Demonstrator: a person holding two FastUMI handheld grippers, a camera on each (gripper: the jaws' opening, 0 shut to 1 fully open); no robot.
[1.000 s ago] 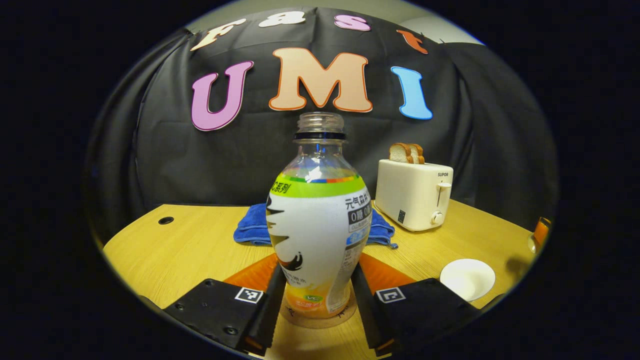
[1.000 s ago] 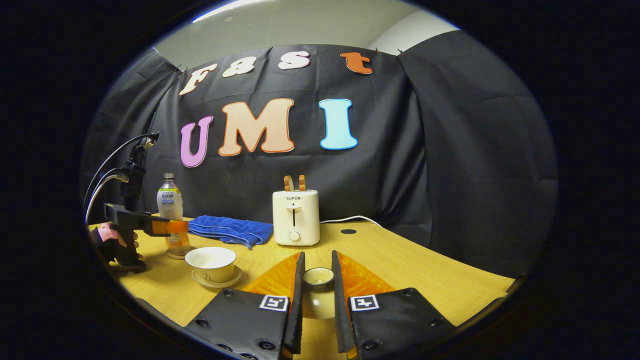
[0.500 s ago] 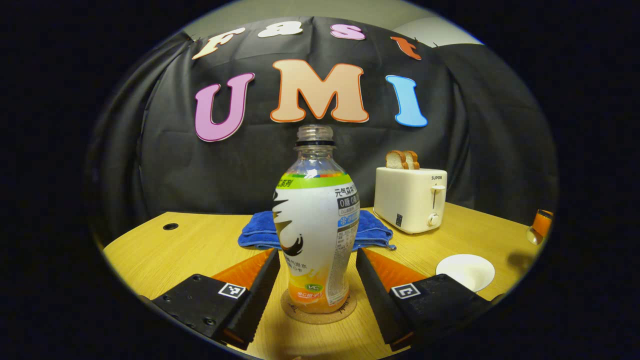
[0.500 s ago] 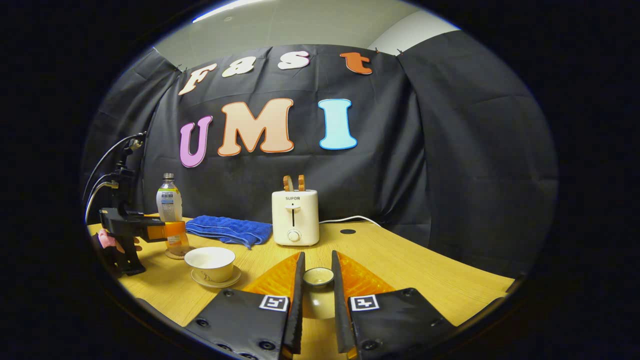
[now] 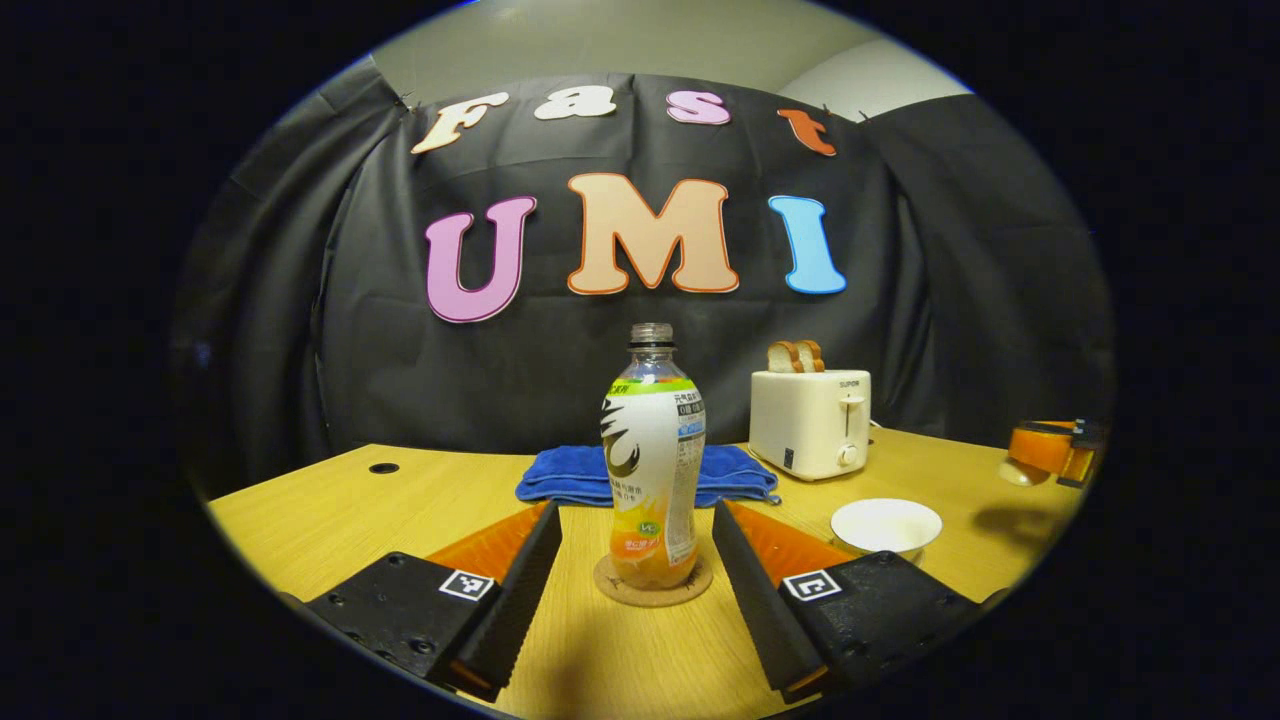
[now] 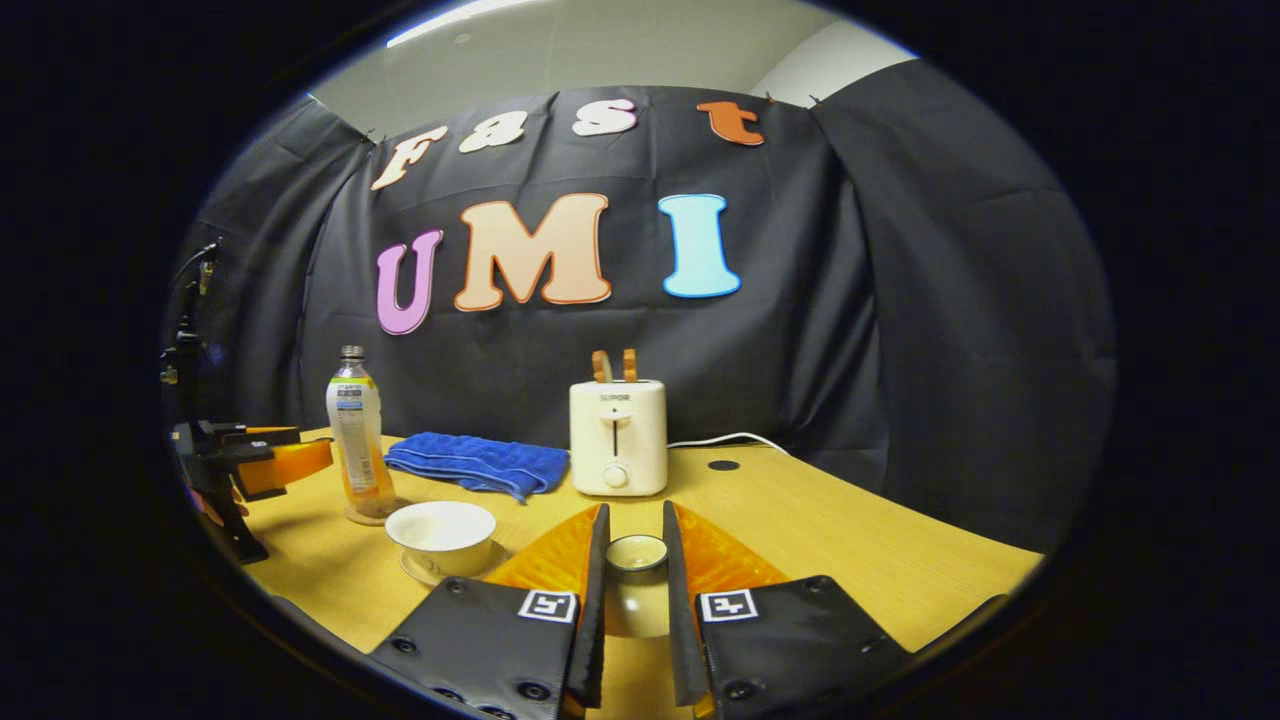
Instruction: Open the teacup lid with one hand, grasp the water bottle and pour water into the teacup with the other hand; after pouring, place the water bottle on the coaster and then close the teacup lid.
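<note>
The water bottle, uncapped, stands upright on the round cork coaster. My left gripper is open, its fingers spread wide and a little short of the bottle, touching nothing. The white teacup sits uncovered to the right. In the right gripper view my right gripper is shut on the small teacup lid, held above the table. The teacup rests on its saucer to the left, near the bottle and the left gripper.
A white toaster with bread slices stands at the back beside a folded blue towel. The wooden table has a cable hole at the back left. The toaster and towel lie behind the teacup.
My left gripper has spread its fingers off the bottle and drawn back, leaving it standing on the coaster. The right gripper still holds the lid in almost the same spot.
</note>
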